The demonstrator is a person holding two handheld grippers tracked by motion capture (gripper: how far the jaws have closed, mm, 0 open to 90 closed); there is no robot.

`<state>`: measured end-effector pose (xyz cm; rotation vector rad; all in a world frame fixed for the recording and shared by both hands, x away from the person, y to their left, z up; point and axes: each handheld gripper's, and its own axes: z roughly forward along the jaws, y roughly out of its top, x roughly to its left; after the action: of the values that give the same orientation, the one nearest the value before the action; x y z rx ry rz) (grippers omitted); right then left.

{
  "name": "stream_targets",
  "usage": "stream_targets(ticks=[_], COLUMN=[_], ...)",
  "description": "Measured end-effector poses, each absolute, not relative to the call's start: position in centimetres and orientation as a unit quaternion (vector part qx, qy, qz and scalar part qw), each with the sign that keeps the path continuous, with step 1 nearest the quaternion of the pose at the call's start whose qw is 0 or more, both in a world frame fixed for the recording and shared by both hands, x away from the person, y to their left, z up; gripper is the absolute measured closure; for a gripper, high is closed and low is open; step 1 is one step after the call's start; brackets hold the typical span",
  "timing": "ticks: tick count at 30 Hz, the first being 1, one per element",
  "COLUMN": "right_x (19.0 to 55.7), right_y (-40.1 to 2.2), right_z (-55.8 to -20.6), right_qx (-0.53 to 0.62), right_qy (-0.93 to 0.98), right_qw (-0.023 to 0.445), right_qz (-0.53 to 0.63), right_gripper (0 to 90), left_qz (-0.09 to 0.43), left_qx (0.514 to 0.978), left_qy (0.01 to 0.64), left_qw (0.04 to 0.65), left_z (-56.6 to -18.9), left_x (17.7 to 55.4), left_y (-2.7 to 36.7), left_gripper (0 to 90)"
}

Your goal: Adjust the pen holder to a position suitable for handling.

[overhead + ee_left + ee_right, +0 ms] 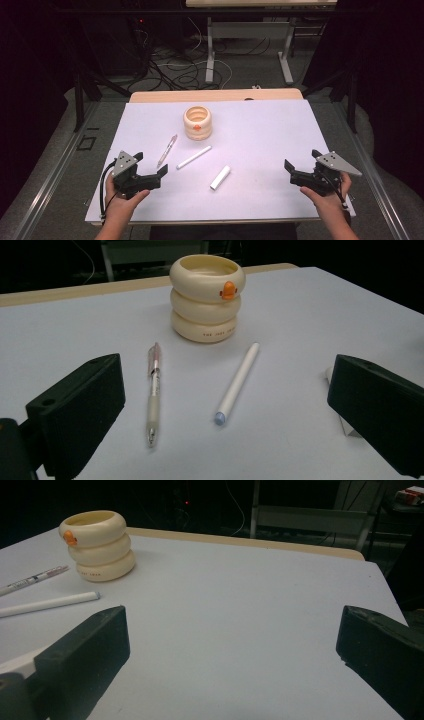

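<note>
Both claws rest released and empty at the near corners of the table [280, 130], the left gripper [150, 167] just near-left of the clear pen [167, 150], beyond which the white stylus [194, 157] lies, while the right gripper [302, 164] sits well right of the short white tube [220, 177], and the cream holder [197, 121] stands farther back
</note>
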<state>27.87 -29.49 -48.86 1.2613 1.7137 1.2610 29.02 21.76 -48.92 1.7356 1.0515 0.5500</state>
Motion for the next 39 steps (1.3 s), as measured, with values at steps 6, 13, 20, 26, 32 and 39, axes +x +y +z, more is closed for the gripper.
stream_targets(ticks=[6,13,20,26,32,39], right_x=[28.0,28.1,27.8,27.8,27.9,27.7], right_y=[-29.8,-29.9,-29.8,-29.7,-29.6,-29.6], right_z=[-49.0,-49.1,-49.1,-49.2,-49.4,-49.3], right_qx=[0.485,0.487,0.488,0.486,0.489,0.487], right_qy=[0.654,0.653,0.657,0.656,0.657,0.658], right_qw=[0.323,0.324,0.322,0.321,0.319,0.319], right_qz=[0.482,0.481,0.476,0.48,0.477,0.478], right_gripper=[1.5,2.5,3.8,4.6,5.9,7.1], left_qz=[0.227,0.223,0.23,0.233,0.232,0.222], left_qx=[0.72,0.722,0.727,0.733,0.732,0.731], left_qy=[0.435,0.442,0.445,0.447,0.45,0.453], left_qw=[0.49,0.483,0.469,0.457,0.455,0.459], left_z=[-49.1,-49.2,-49.2,-48.7,-47.6,-46.3], left_x=[29.3,29.5,30.2,31.0,32.1,34.1], left_y=[21.8,21.5,20.9,20.0,19.1,18.0], left_gripper=[2.8,3.5,6.9,7.2,12.2,15.2])
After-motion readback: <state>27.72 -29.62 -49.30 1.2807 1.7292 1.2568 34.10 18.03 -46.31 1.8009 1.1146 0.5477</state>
